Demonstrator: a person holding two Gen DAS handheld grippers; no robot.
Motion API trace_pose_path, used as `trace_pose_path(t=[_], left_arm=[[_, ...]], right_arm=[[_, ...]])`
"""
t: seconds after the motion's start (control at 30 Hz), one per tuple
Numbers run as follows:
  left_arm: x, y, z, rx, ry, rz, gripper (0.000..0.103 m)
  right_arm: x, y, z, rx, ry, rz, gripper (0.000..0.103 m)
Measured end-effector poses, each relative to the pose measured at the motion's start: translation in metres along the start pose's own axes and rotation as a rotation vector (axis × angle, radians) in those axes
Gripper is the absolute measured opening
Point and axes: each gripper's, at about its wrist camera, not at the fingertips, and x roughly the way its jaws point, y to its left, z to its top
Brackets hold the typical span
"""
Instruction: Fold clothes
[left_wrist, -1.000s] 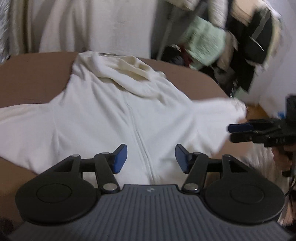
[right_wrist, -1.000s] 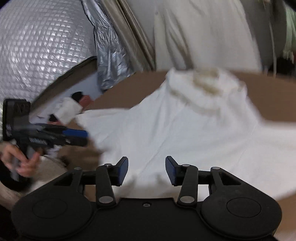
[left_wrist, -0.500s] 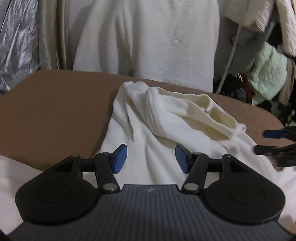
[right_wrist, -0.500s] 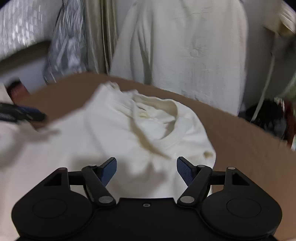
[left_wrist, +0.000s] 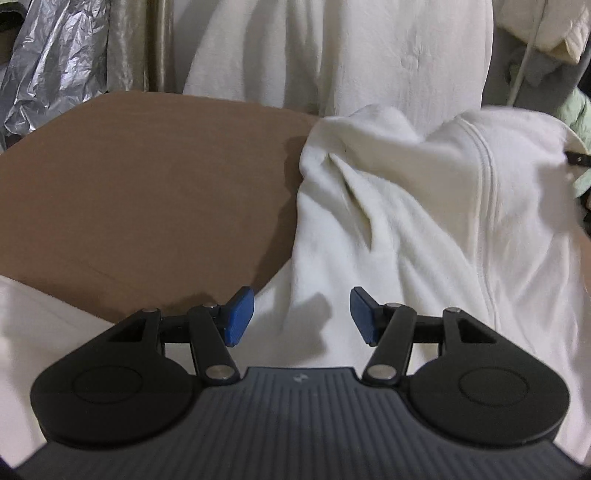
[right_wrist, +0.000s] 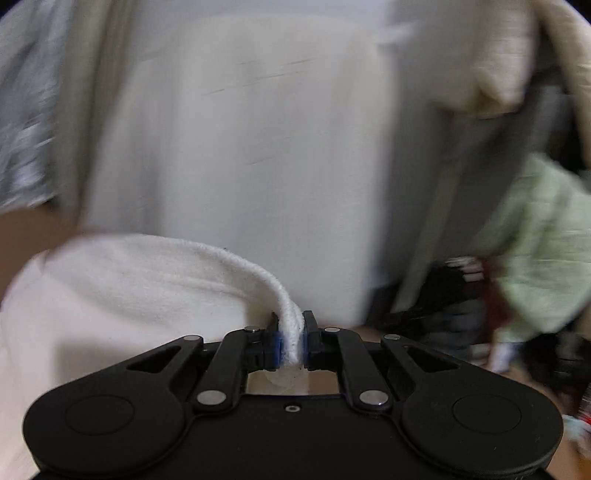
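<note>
A cream fleece garment (left_wrist: 406, 221) lies spread on a brown table (left_wrist: 147, 177), its collar end bunched toward the back. My left gripper (left_wrist: 302, 315) hovers open just above the garment's left edge near the shoulder, and its blue pads (left_wrist: 240, 314) hold nothing. My right gripper (right_wrist: 291, 338) is shut on the garment's thick rolled edge (right_wrist: 258, 273), which rises from the cloth (right_wrist: 129, 295) into the jaws. The right wrist view is blurred.
A large white cloth (left_wrist: 332, 55) hangs behind the table. Crinkled silver foil (left_wrist: 48, 66) stands at the back left. A pale green garment (right_wrist: 535, 240) and dark clutter (right_wrist: 443, 295) sit off the table's right side.
The right gripper swept across the garment toward its collar and closed from wide open onto the rolled edge. The left gripper shifted left and lower over the shoulder, still open.
</note>
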Motion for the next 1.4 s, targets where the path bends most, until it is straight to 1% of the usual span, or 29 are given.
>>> trace_pose_path(t=[0.03,0.1,0.17,0.2,0.27,0.3,0.33,0.4,0.43,0.53,0.6,0.67,0.73,0.77,0.8,0.87,0.9,0.93,1.0,1.03,1.07,1.1,1.13,1.17,1.2,1.23,1.3,1.33,1.4], left_arm=[[-0.001,-0.001,0.001,0.004,-0.009,-0.004,0.057],[0.0,-0.006,0.0,0.031,-0.02,-0.012,0.057],[0.004,-0.009,0.001,0.065,-0.019,-0.009,0.057],[0.006,-0.011,0.001,0.083,-0.016,-0.005,0.057],[0.012,-0.01,0.008,0.109,-0.005,0.002,0.057],[0.016,-0.008,0.013,0.115,0.001,0.004,0.057],[0.02,-0.004,0.021,0.106,0.002,-0.001,0.058],[0.035,0.007,0.045,0.073,0.002,-0.029,0.064],[0.043,0.012,0.059,0.057,0.003,-0.043,0.065],[0.082,0.024,0.095,0.002,0.035,-0.088,0.071],[0.111,0.03,0.118,-0.034,0.057,-0.113,0.071],[0.134,0.025,0.132,-0.045,0.031,-0.099,0.071],[0.147,0.005,0.14,0.057,-0.038,-0.041,0.071],[0.154,-0.005,0.145,0.092,-0.05,-0.03,0.072],[0.163,-0.012,0.148,0.097,-0.041,-0.041,0.075],[0.188,-0.022,0.154,0.085,0.04,-0.083,0.082],[0.202,-0.026,0.156,0.085,0.091,-0.089,0.082],[0.214,-0.033,0.155,0.096,0.135,-0.057,0.082],[0.227,-0.044,0.149,0.108,0.165,0.04,0.088],[0.231,-0.049,0.147,0.115,0.174,0.071,0.087],[0.231,-0.051,0.144,0.129,0.166,0.053,0.079],[0.23,-0.053,0.142,0.139,0.163,0.032,0.049],[0.226,-0.055,0.145,0.138,0.171,0.0,0.026],[0.221,-0.057,0.148,0.13,0.169,-0.021,0.005],[0.208,-0.058,0.153,0.104,0.137,-0.012,0.005],[0.194,-0.06,0.159,0.093,0.095,0.002,0.005],[0.157,-0.063,0.175,0.158,-0.054,0.055,0.004],[0.14,-0.063,0.183,0.178,-0.125,0.081,0.004],[0.111,-0.053,0.196,0.143,-0.241,0.13,0.004]], right_arm=[[0.006,-0.018,0.008,0.024,0.012,-0.038,0.011],[0.026,-0.049,0.016,0.069,0.09,-0.073,0.011],[0.049,-0.067,0.006,0.113,0.187,-0.093,0.012],[0.062,-0.074,-0.001,0.144,0.245,-0.082,0.013],[0.087,-0.087,-0.021,0.238,0.359,0.002,0.017],[0.092,-0.094,-0.033,0.301,0.367,0.047,0.025],[0.092,-0.1,-0.042,0.361,0.358,0.078,0.029],[0.086,-0.111,-0.06,0.489,0.322,0.142,0.059],[0.084,-0.114,-0.067,0.529,0.311,0.172,0.063],[0.08,-0.116,-0.084,0.574,0.3,0.261,0.065],[0.082,-0.117,-0.088,0.567,0.304,0.285,0.066],[0.09,-0.116,-0.091,0.547,0.314,0.3,0.068],[0.099,-0.114,-0.093,0.518,0.327,0.292,0.07],[0.102,-0.113,-0.094,0.503,0.332,0.284,0.07],[0.104,-0.113,-0.095,0.503,0.332,0.283,0.07],[0.109,-0.113,-0.099,0.544,0.336,0.297,0.072],[0.111,-0.113,-0.101,0.564,0.338,0.303,0.074],[0.113,-0.113,-0.104,0.59,0.344,0.319,0.074],[0.118,-0.112,-0.111,0.67,0.378,0.396,0.074],[0.12,-0.111,-0.115,0.716,0.399,0.445,0.074],[0.12,-0.109,-0.119,0.758,0.411,0.478,0.074],[0.119,-0.107,-0.121,0.78,0.4,0.479,0.07],[0.117,-0.105,-0.121,0.78,0.389,0.467,0.061],[0.117,-0.102,-0.118,0.76,0.384,0.455,0.03],[0.115,-0.098,-0.114,0.731,0.373,0.451,0.024],[0.109,-0.095,-0.107,0.698,0.332,0.453,0.024],[0.086,-0.087,-0.086,0.595,0.184,0.488,0.023],[0.074,-0.086,-0.076,0.554,0.1,0.541,0.023],[0.06,-0.086,-0.061,0.504,-0.017,0.613,0.022]])
